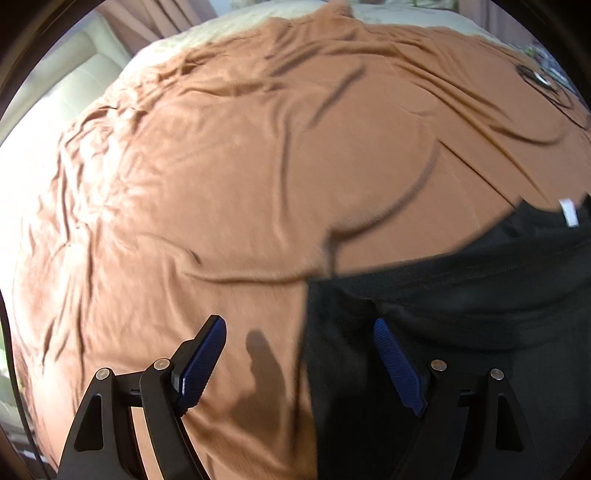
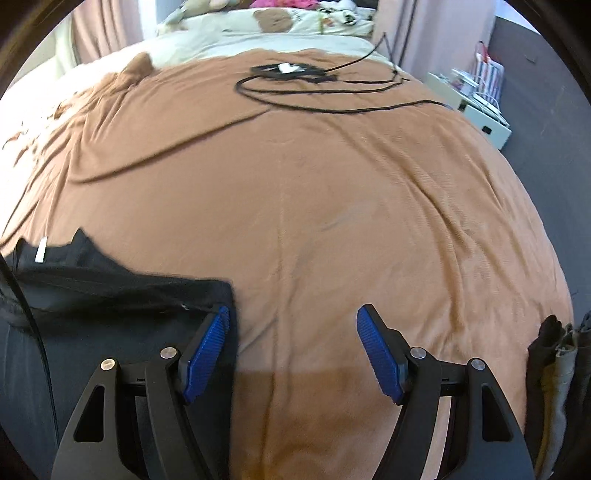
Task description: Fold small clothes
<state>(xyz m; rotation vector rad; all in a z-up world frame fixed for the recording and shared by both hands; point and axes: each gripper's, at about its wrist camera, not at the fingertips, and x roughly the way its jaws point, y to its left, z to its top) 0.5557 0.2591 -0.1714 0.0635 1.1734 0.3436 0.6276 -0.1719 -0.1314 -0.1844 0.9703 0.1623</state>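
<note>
A black garment (image 1: 461, 295) with a white label (image 1: 568, 211) lies flat on the brown bedspread (image 1: 221, 166). In the left wrist view it fills the lower right. My left gripper (image 1: 299, 328) is open, straddling the garment's left edge, its right finger over the cloth. In the right wrist view the garment (image 2: 92, 280) lies at the lower left. My right gripper (image 2: 293, 317) is open over its right edge, the left finger at the cloth's corner, the right finger over bare bedspread (image 2: 332, 184). Neither holds anything.
A black cable (image 2: 332, 107) coils across the far part of the bed with a small white device (image 2: 288, 68). Pillows and clothes (image 2: 277, 18) lie at the head. A white box (image 2: 480, 107) stands on the floor right. More garments (image 2: 554, 362) hang at the right edge.
</note>
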